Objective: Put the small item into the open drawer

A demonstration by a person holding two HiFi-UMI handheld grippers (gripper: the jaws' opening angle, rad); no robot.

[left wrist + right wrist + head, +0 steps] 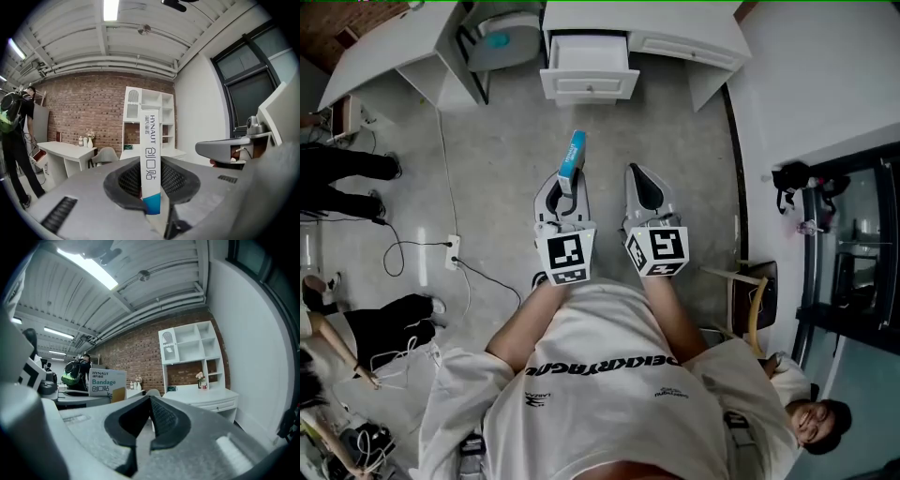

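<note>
A blue and white bandage box (pixel 573 155) stands upright between the jaws of my left gripper (pixel 566 194), which is shut on its lower end. In the left gripper view the box (pixel 151 154) rises from between the black pads (pixel 123 182). My right gripper (pixel 644 190) is level beside it, apart from the box, jaws shut with nothing between them (pixel 150 420). The open white drawer (pixel 589 58) juts from the white desk (pixel 684 37) straight ahead across the floor. From the right gripper view the box (pixel 107 382) shows at the left.
A grey chair (pixel 502 42) sits under the desk left of the drawer. Cables and a power strip (pixel 450 253) lie on the concrete floor at the left, near standing people (pixel 347 169). A wooden chair (pixel 755 291) and a dark glass door (pixel 844 244) are at the right.
</note>
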